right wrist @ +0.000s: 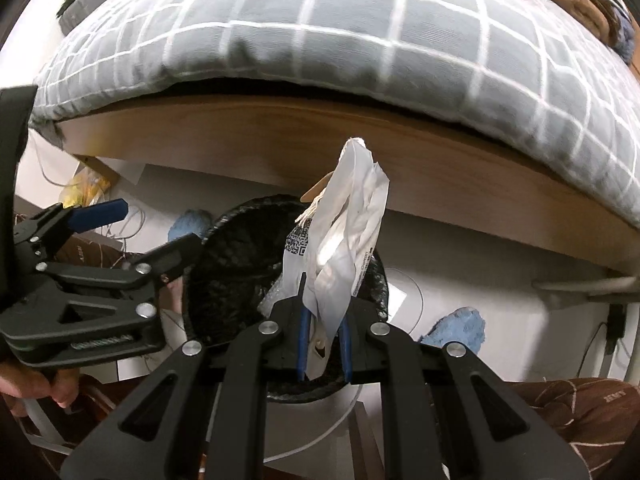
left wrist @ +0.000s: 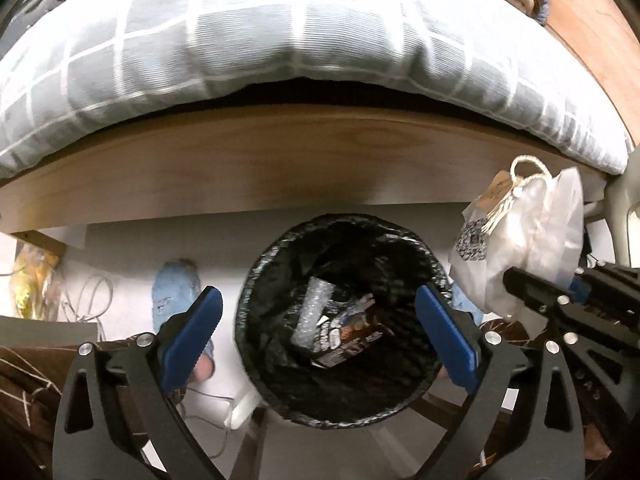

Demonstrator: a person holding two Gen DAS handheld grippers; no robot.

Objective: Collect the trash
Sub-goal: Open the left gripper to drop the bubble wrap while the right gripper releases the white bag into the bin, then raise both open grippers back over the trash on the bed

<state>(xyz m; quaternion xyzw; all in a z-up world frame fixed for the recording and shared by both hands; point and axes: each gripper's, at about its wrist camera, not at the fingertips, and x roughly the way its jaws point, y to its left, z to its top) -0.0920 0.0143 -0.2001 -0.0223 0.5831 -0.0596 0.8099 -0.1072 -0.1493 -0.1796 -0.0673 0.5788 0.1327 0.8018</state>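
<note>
Black bin liner (left wrist: 280, 248) (grey-checked duvet (left wrist: 240, 40)).

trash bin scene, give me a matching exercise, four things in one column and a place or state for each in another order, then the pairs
Things:
1. white plastic bag
2. left gripper
3. trash bin
4. clear plastic wrap

Places or states:
A. lined with a black bag, on the floor by the bed frame
B. clamped between the right gripper's fingers
C. open, nothing between its fingers
D. lying inside the bin

Pairs: 1-B, 2-C, 3-A, 4-D
</note>
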